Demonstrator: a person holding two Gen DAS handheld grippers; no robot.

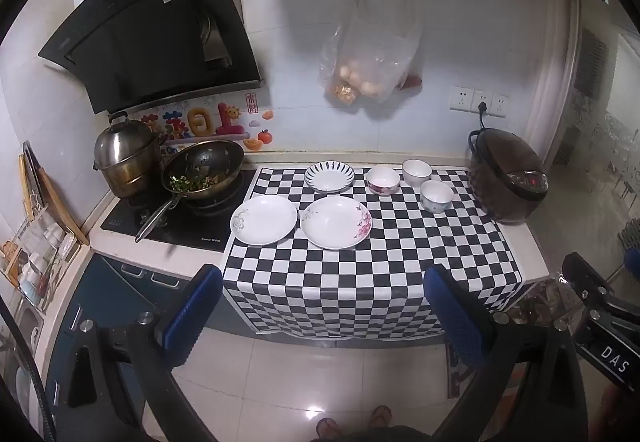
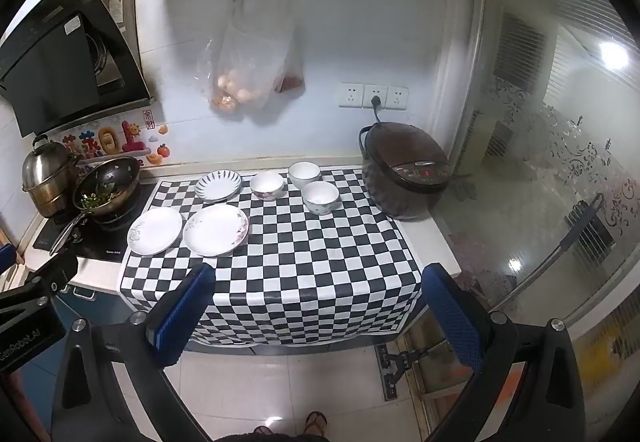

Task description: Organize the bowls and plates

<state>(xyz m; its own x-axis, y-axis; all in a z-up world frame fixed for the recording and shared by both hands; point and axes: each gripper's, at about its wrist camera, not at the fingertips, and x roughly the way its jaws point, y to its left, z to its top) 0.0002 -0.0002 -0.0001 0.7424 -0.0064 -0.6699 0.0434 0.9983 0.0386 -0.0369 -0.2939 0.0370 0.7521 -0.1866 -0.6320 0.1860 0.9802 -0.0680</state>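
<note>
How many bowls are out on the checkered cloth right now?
3, all at the back right near the rice cooker: floral bowl beside the striped plate, plain white bowl behind, blue-patterned bowl nearest the cooker. None stacked or visibly hidden.

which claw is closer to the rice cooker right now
Right. The right claw hangs off the counter's front edge, with the rice cooker ahead on its right. The left claw is further left, facing the plates.

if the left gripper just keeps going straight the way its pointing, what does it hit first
Probably the checkered cloth on the counter, a bare patch just in front of the pink-flowered plate. The left gripper is open, empty and back from the counter edge, with nothing else in between. Depth is hard to judge through the fisheye, so it could reach that plate's near rim instead.
</note>
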